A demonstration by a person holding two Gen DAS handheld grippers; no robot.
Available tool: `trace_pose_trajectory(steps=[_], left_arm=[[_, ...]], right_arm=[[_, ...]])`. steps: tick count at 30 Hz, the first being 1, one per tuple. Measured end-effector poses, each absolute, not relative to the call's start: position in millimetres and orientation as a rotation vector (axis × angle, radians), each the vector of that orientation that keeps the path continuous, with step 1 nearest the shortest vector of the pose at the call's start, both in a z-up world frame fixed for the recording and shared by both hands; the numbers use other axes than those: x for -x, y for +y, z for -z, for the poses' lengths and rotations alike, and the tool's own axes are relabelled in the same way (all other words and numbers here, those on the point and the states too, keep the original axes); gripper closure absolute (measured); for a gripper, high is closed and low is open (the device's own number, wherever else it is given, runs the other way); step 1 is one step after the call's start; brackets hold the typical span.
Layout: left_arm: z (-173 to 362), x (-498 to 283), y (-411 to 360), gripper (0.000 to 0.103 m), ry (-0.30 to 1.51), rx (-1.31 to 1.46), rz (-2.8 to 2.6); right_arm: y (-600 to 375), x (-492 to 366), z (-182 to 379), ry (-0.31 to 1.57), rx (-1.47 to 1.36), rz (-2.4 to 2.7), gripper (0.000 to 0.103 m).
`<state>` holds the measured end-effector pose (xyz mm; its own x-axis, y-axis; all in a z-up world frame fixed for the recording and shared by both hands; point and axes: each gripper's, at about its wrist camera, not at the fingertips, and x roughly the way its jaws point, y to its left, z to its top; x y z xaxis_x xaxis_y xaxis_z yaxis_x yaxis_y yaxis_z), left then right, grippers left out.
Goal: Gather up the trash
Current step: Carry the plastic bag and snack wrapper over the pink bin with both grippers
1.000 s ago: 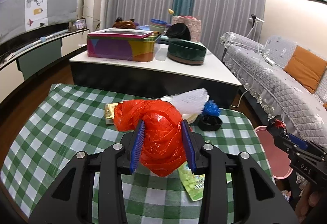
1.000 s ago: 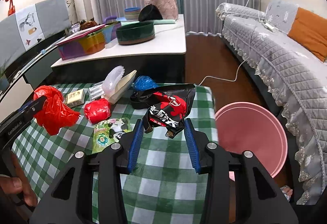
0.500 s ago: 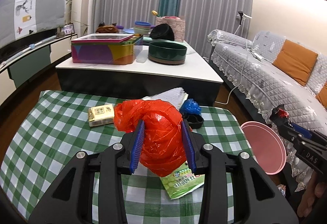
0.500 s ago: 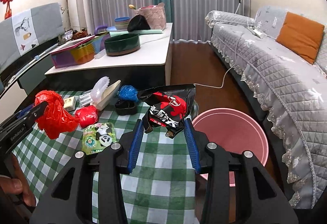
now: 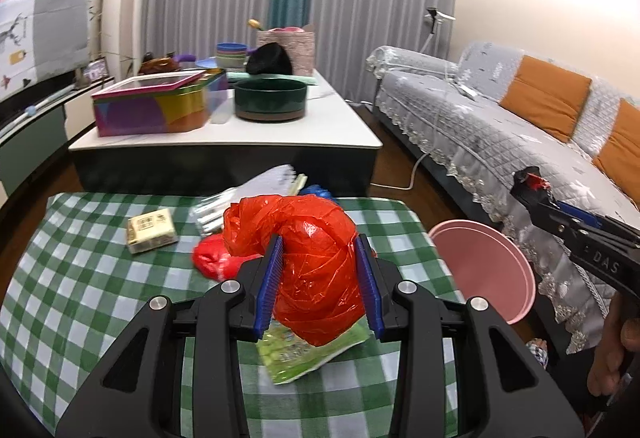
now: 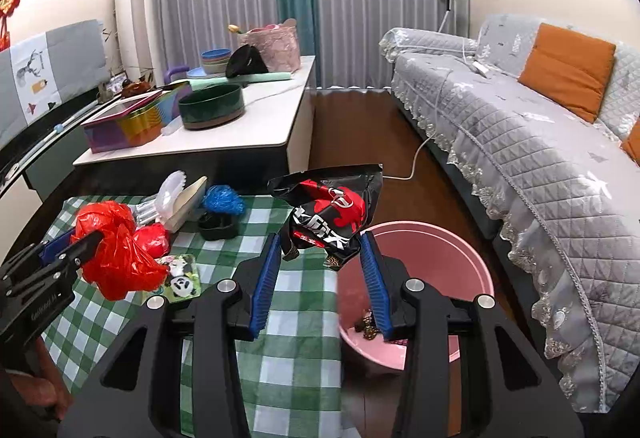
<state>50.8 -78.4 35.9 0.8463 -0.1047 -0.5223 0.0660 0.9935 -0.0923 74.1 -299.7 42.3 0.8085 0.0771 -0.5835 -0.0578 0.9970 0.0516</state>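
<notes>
So the step in hand looks like dumping. Going left to right: the left tool [image 5: 319, 278] is pinching a crumpled red plastic bag [image 5: 308, 262], lower middle of its frame, hanging above the green checked surface [image 5: 80, 278]. The right tool [image 6: 320, 276] is clamped on a black and red snack wrapper [image 6: 332, 216], centre of its frame, right at the surface's edge with the pink bin [image 6: 440, 250] just past it to the lower right.

My guess at doing this well: get the wrapper fully over the bin mouth before letting go, since it's light and could flutter onto the floor. Bring the red bag over afterwards so the tools don't bump.

Lots left on the surface: a small red wad [image 6: 154, 238], a panda packet [image 6: 180, 278], a yellowish box [image 5: 151, 231], a blue crumple [image 6: 222, 198], a black dish [image 6: 218, 226] and a white plastic bit [image 6: 172, 190].

Room-wise: a low white coffee table [image 6: 240, 134] with a colourful tin [image 6: 128, 122] and a dark green bowl [image 6: 211, 111] in the upper middle, grey curtains behind, and a grey quilted sofa [image 6: 520, 142] on the right.
</notes>
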Motion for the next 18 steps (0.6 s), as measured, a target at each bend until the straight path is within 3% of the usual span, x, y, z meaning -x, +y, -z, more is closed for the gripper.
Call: trace_pose_trajectory(steps=[18], left_arm=[[-51, -79, -147, 0.067, 0.531, 0.019, 0.263]], right_arm=[[-365, -82, -46, 0.615, -0.069, 0.057, 0.061]])
